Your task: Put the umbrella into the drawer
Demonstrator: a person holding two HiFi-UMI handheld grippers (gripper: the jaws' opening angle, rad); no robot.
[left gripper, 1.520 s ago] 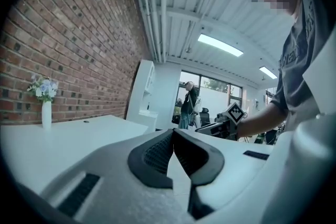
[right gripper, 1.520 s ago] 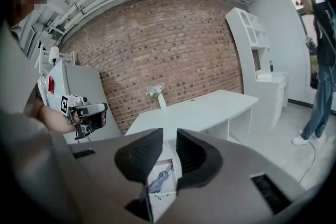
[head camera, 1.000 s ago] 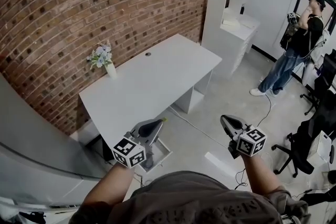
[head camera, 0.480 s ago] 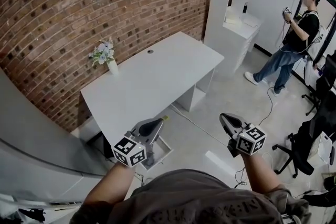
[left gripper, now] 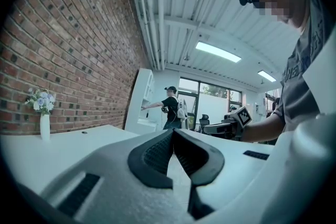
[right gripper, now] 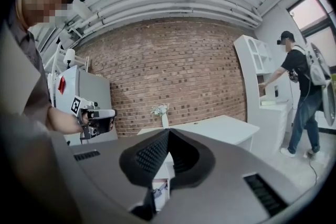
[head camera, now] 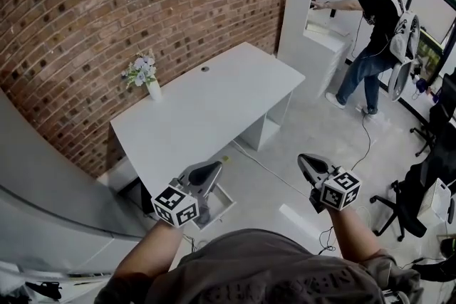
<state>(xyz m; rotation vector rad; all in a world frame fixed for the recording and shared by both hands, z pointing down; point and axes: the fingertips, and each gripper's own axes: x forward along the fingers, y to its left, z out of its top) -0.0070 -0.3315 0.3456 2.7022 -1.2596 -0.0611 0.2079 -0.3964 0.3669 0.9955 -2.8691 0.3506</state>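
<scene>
1. Left tool (head camera: 212, 167), at lower centre of the head view, has its jaws pressed together with nothing between them. The left gripper view shows the dark pads meeting at the tip.
2. Right tool (head camera: 305, 161), at lower right of centre, is likewise fully closed and empty. It is held well apart from its partner, above bare floor.
3. Both point forward at about waist level, away from the person's body. This reads as a waiting posture, not a reach, since neither tool is aimed at anything it could take hold of.
4. A white drawer (head camera: 221, 204) stands pulled out below the near corner of the white bench (head camera: 214, 103), just behind the left tool. It is probably open so the umbrella can go in from above.
5. No view clearly shows the umbrella, so its colour and shape cannot be described. A small dark shape lies in the drawer, seen under the jaws in the right gripper view, and it is too small to identify.
6. A vase of flowers (head camera: 142, 76) sits on the bench against the brick wall (head camera: 107, 3). A second person (head camera: 374, 32) stands at upper right.
</scene>
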